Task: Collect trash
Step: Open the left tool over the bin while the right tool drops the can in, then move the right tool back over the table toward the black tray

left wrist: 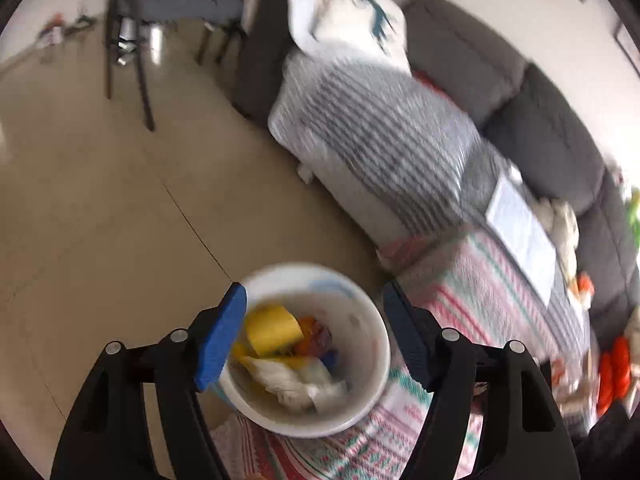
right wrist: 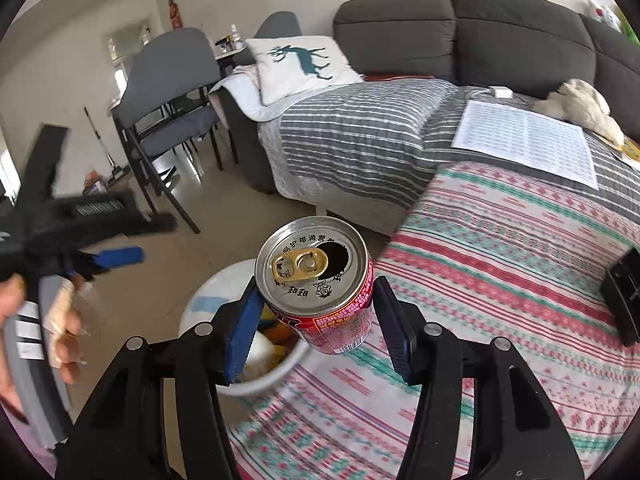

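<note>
A white trash bin (left wrist: 376, 364) stands on the floor against the sofa's patterned cover. It holds a yellow wrapper (left wrist: 272, 326), white tissue and other scraps. My left gripper (left wrist: 314, 300) is open and empty above the bin. In the right wrist view my right gripper (right wrist: 316, 292) is shut on a red drink can (right wrist: 320, 280) with an opened silver top. The can hangs above the bin's rim (right wrist: 200, 304), at its sofa side. The left gripper (right wrist: 116, 258) shows blurred at the left of that view.
The grey sofa (right wrist: 460, 40) carries a striped grey blanket (right wrist: 360, 132), a pink and green patterned cover (right wrist: 500, 280), a deer pillow (right wrist: 300, 64), a printed sheet (right wrist: 528, 140), a plush toy (right wrist: 580, 104) and a black object (right wrist: 624, 292). Grey chairs (right wrist: 168, 92) stand on the tiled floor.
</note>
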Motion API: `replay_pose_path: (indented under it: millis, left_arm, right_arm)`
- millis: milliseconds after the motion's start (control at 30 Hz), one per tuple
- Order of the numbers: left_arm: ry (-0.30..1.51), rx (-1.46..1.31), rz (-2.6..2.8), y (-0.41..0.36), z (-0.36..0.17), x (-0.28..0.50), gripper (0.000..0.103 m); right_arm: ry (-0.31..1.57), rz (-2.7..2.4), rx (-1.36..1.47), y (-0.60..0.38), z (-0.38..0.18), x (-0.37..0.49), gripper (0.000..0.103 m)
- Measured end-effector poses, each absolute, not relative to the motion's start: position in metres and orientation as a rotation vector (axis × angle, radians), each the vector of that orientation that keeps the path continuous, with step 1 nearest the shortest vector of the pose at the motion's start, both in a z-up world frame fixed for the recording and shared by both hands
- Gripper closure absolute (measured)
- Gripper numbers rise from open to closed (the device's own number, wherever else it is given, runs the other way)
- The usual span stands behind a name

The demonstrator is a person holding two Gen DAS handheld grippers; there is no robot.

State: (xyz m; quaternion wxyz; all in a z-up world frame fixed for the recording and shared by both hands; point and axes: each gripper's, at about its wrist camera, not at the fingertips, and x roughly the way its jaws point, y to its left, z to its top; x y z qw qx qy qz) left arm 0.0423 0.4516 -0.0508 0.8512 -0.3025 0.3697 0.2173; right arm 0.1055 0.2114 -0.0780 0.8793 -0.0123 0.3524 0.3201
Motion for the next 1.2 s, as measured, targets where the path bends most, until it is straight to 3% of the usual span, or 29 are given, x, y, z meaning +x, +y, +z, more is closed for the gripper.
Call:
replay_pose_path:
  millis: [400,500,567,633,767,1033,1200]
  left_arm:
    - [0.597,-0.657,0.636,0.486,-0.016,0.003,0.029]
    - [0.590,-0.640,0.652,0.486,-0.013,0.003,0.026]
    - [0.586,-0.624,0.665,0.484,-0.012,0.004,0.024]
    - [0.584,-0.614,0.667,0.482,-0.011,0.006,0.024]
    - [0.574,-0.603,0.667,0.476,-0.008,0.009,0.022]
    - [0.567,-0.502,0.698,0.447,-0.002,0.025,0.009]
    - [0.569,-0.398,0.714,0.415,0.001,0.043,0.007]
  right_arm:
    - [0.787,0.712,-0.127,0.301,-0.099,0.106,0.048]
    - [0.778,0.699,-0.142,0.313,-0.100,0.107,0.029]
    - [0.771,0.685,-0.149,0.315,-0.098,0.107,0.025]
    - [0.758,0.660,-0.156,0.313,-0.095,0.108,0.015]
    - [0.739,0.609,-0.180,0.304,-0.091,0.111,0.008]
    - [0.746,0.499,-0.164,0.266,-0.082,0.124,0.007]
    - [0.757,0.388,-0.109,0.225,-0.073,0.140,0.007]
